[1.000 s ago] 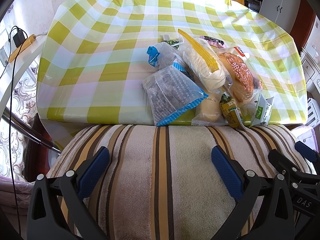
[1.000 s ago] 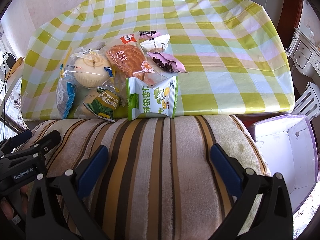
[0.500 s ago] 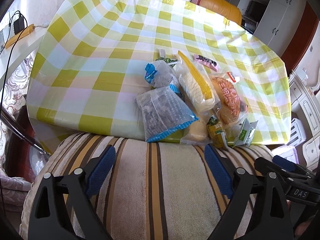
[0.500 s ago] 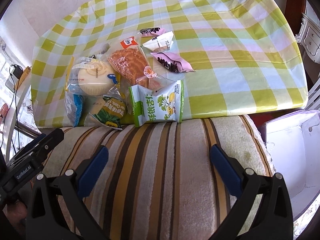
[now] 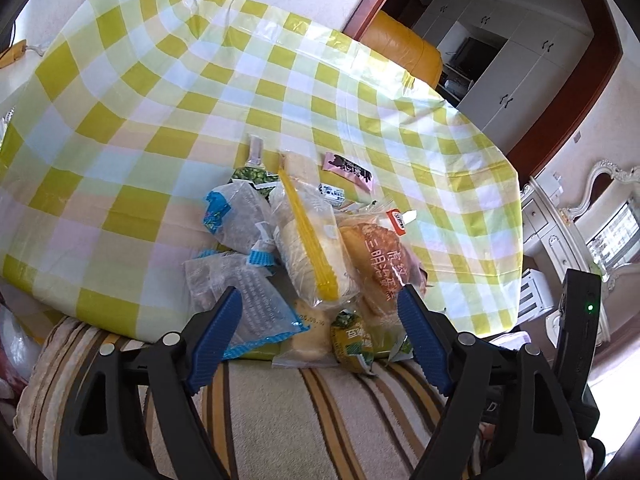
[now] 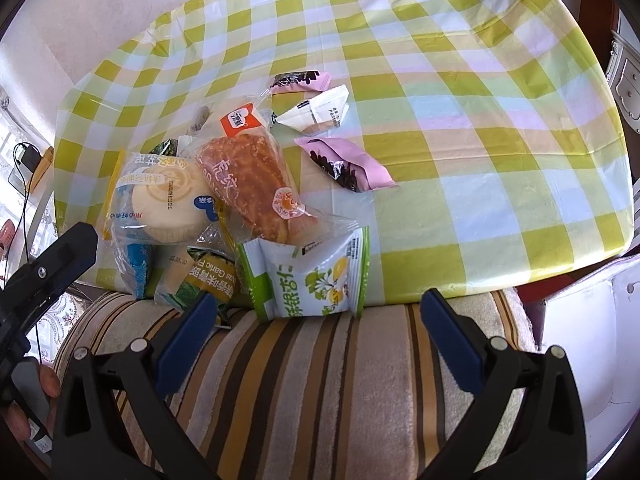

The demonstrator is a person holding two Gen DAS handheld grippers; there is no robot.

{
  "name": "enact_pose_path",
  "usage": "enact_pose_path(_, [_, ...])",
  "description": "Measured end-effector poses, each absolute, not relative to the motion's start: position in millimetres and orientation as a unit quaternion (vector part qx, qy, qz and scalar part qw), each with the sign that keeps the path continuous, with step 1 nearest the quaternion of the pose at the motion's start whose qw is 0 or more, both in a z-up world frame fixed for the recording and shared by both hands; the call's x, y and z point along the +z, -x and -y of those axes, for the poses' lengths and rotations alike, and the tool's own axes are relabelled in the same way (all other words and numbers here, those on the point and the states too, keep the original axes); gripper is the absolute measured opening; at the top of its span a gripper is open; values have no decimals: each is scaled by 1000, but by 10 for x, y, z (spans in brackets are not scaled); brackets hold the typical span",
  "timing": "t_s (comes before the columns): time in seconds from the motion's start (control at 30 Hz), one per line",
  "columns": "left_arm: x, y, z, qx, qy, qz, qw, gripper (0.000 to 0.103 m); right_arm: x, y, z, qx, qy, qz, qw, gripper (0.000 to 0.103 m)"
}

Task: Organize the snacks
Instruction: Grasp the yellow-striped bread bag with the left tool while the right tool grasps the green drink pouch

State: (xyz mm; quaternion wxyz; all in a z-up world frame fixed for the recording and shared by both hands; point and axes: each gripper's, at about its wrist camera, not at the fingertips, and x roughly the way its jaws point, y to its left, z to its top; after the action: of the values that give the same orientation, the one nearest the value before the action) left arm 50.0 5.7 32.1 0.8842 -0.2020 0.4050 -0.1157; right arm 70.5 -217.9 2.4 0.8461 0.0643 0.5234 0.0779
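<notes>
Light, crinkly snack packets [image 5: 304, 256] lie heaped at the checked table's [image 5: 120, 128] near edge. The left gripper [image 5: 318, 320], empty, has been narrowing; the right gripper [image 6: 316, 320] stands spread. Pinching a sealed edge looks safest; the buns crush easily.

snack pile [image 6: 224, 200] on table [image 6: 480, 80], near edge | cushion [image 6: 320, 380] before table | box [image 6: 580, 340] right of cushion

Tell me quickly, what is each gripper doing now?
Left gripper: open, jaws just been closing, holding nothing.
Right gripper: open, holding nothing.
</notes>
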Motion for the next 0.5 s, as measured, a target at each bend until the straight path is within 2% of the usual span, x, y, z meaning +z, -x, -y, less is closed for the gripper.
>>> enact_pose_path(0.37, [200, -818, 6, -127, 242, -428, 861, 66, -3, -857, 2094, 78, -44, -523, 848, 101])
enact_pose_path(0.5, [155, -898, 23, -123, 246, -437, 856, 62, -35, -892, 2092, 78, -43, -528, 845, 92])
